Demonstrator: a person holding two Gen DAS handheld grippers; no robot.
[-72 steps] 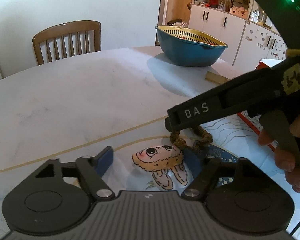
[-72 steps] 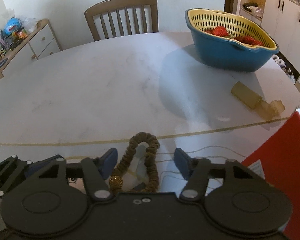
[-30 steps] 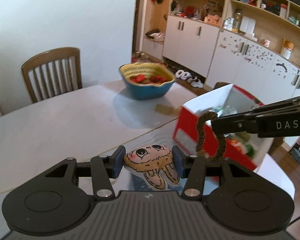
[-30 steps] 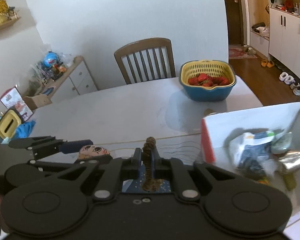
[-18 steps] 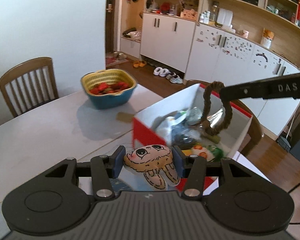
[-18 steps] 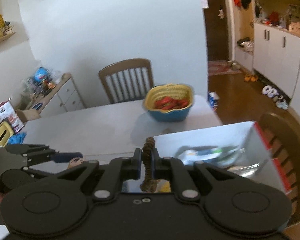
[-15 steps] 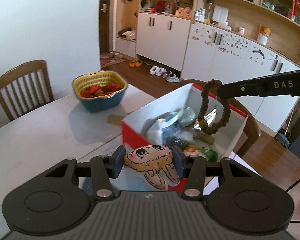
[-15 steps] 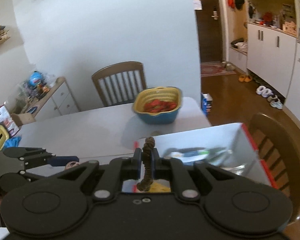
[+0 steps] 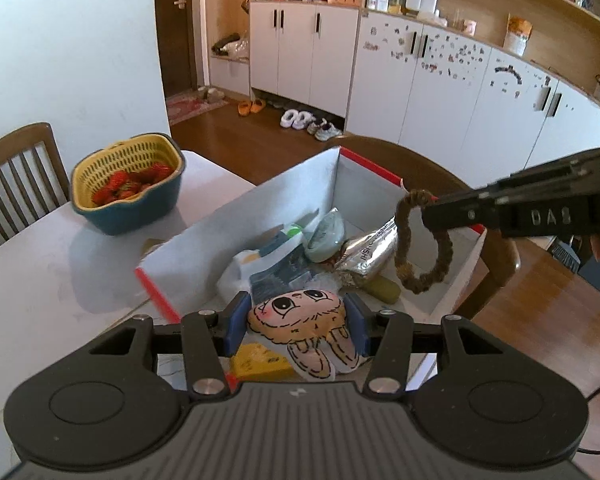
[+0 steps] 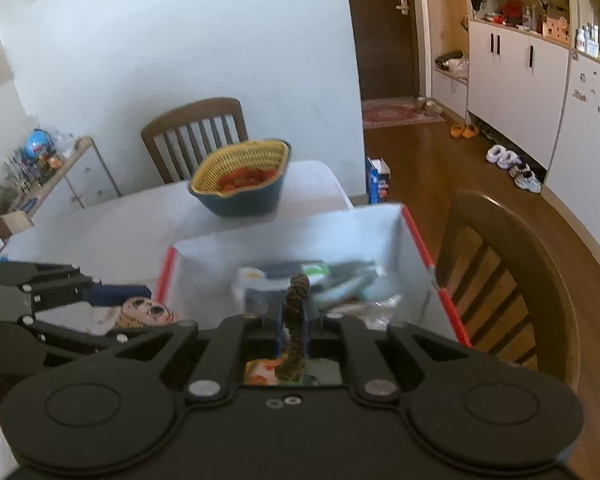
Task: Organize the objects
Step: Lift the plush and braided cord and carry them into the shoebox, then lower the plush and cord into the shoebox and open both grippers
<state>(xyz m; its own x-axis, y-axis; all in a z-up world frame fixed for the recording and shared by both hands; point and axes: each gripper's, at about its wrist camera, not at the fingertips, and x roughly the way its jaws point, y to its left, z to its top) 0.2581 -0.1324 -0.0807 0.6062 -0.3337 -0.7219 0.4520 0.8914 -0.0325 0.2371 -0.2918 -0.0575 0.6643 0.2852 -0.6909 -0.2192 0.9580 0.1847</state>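
Observation:
My left gripper (image 9: 296, 322) is shut on a flat cartoon rabbit pouch (image 9: 304, 326) and holds it over the near end of the red and white box (image 9: 236, 224). My right gripper (image 10: 294, 322) is shut on a brown braided hair tie (image 10: 295, 332). In the left wrist view the hair tie (image 9: 420, 244) hangs as a loop from the right gripper over the box's right side. The box (image 10: 416, 236) holds several packets and wrappers. The left gripper and pouch (image 10: 146, 314) show at the left of the right wrist view.
A blue bowl with a yellow strainer of strawberries (image 9: 128, 184) stands on the white table (image 9: 40, 264) behind the box. A wooden chair (image 10: 508, 276) stands right of the box, another (image 10: 196, 136) behind the table. White cabinets (image 9: 420, 72) line the far wall.
Both grippers have risen from the table with the pouch and the hair tie and swung right, and now hang over the open box.

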